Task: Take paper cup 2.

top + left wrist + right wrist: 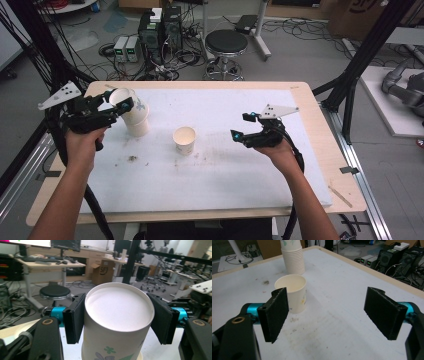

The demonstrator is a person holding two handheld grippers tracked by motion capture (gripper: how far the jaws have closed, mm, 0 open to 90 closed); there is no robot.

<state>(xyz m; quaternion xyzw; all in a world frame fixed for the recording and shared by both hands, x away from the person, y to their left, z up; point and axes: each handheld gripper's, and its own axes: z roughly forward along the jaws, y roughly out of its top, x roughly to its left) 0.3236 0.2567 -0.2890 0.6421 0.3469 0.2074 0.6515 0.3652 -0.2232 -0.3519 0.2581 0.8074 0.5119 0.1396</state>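
A stack of upside-down paper cups with a flower print [136, 120] stands at the back left of the white mat [225, 175]. My left gripper [124, 103] is shut on the topmost cup [117, 322], with a black pad against each side just under its upturned base. A single cream paper cup [184, 140] stands upright and empty near the mat's middle. To its right my right gripper [241, 126] hovers open with nothing between its pads, pointing left toward that cup [293, 296]; the stack [292, 258] rises behind it. My right gripper [325, 315] is a little short of the cup.
Small brown stains [132, 158] mark the mat in front of the stack. The wooden table edge [320, 130] frames the mat. Beyond the table are a black stool [226, 42], computer towers and cables [160, 30], and black frame posts [367, 45].
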